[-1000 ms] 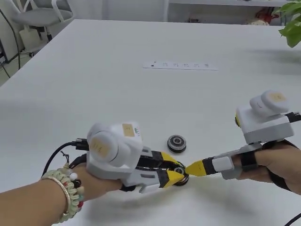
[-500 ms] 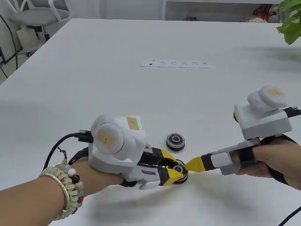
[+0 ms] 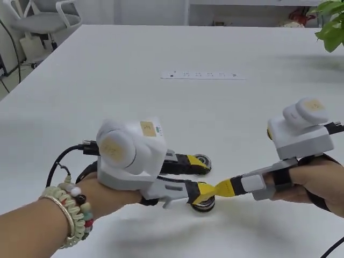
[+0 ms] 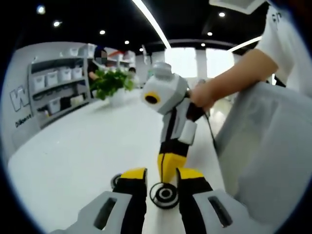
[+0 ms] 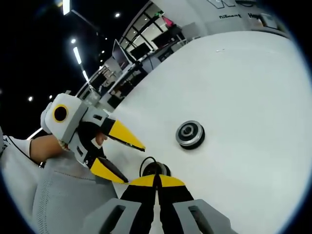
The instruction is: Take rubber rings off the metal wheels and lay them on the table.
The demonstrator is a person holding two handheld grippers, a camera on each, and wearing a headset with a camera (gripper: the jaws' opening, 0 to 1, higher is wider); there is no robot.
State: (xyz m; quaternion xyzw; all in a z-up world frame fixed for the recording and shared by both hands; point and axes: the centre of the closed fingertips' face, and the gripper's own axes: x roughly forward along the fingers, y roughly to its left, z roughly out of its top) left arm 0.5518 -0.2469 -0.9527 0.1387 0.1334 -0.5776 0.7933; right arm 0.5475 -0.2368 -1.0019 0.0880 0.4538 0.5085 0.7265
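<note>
A small metal wheel (image 3: pixel 204 205) with a black rubber ring lies on the white table (image 3: pixel 161 107). My right gripper (image 3: pixel 216 190) is shut, its yellow tips pinching the ring at the wheel's edge (image 5: pixel 158 169); a thin black loop of ring stands up at the tips. My left gripper (image 3: pixel 204 177) is open, its jaws spread wide on either side of that wheel (image 4: pixel 165 195). In the left gripper view the right gripper (image 4: pixel 167 179) reaches down onto the wheel. A second wheel (image 3: pixel 205 159) lies just behind the left gripper's far jaw, also seen flat on the table (image 5: pixel 190 134).
A white power strip (image 3: pixel 203 75) lies farther back on the table. A plant (image 3: pixel 329 24) stands at the far right corner and an office chair (image 3: pixel 43 19) beyond the far left edge. A black cable (image 3: pixel 64 161) trails from the left gripper.
The left gripper's jaws, closed around the near wheel before, have spread apart, and the far jaw now covers part of the second wheel. The right gripper stays pinched at the wheel.
</note>
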